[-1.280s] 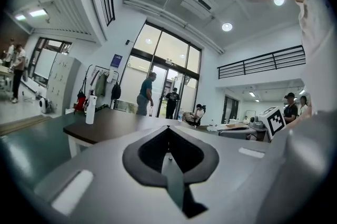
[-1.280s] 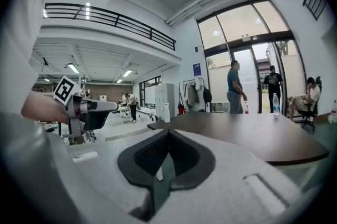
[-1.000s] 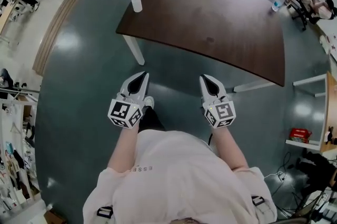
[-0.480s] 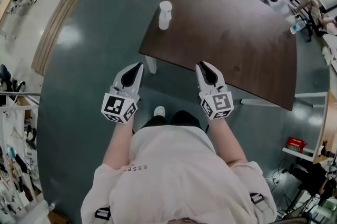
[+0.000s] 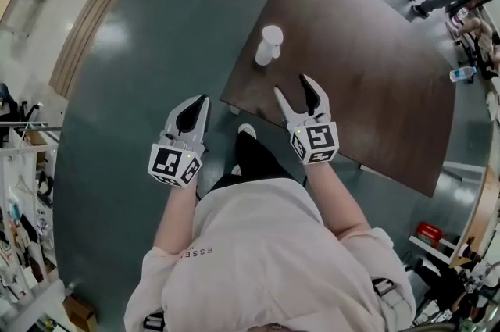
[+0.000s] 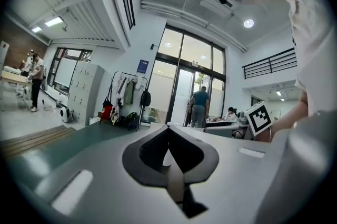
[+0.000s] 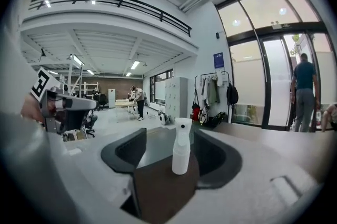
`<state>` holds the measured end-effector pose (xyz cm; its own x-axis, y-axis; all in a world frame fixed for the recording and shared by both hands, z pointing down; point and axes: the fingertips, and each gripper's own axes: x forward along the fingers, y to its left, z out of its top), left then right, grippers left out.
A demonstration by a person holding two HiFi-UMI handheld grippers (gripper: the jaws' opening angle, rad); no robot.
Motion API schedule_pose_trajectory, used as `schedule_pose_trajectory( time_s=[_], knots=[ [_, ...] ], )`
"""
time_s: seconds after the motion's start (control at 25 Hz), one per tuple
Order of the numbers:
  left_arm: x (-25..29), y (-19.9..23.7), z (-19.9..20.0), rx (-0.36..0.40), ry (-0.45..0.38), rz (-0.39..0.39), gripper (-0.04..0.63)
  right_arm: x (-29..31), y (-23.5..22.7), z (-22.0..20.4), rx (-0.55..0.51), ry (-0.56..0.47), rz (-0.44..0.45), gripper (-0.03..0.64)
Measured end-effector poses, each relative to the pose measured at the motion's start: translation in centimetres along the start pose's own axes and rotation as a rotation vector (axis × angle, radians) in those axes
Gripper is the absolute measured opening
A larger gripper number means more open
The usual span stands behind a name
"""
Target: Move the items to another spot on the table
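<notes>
Your right tongs (image 5: pixel 293 85), which have just been opening and stand spread and empty, face the upright spray bottle (image 5: pixel 269 45) at their 11 o'clock near the desk (image 5: pixel 367 88) corner, left tongs (image 5: pixel 201 101) pressed together; rushing in off-centre could topple it.

Item: white spray bottle (image 5: pixel 269 46), trigger head on top.
Pose: upright.
Place: on the dark brown table (image 5: pixel 375 80), by its left edge, towards the near-left corner.
</notes>
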<state>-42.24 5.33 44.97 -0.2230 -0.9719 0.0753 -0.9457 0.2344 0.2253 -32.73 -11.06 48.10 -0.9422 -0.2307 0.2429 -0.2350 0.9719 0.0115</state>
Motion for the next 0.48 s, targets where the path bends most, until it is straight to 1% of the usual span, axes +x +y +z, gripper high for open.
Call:
schedule_pose_trajectory(
  time_s=[0.16,0.36,0.48],
  knots=[
    [2.0,2.1,0.4,-0.013,-0.003,0.044,0.015,4.6,-1.1,0.4,-0.021,0.022,0.034,0.292],
    [4.8,4.9,0.7,-0.021,0.006,0.071,0.015,10.1,-1.9,0.7,-0.02,0.034,0.06,0.341],
    [6.4,5.8,0.0,-0.031,0.021,0.085,0.015,12.3,-2.5,0.1,-0.001,0.054,0.086,0.35]
  ],
)
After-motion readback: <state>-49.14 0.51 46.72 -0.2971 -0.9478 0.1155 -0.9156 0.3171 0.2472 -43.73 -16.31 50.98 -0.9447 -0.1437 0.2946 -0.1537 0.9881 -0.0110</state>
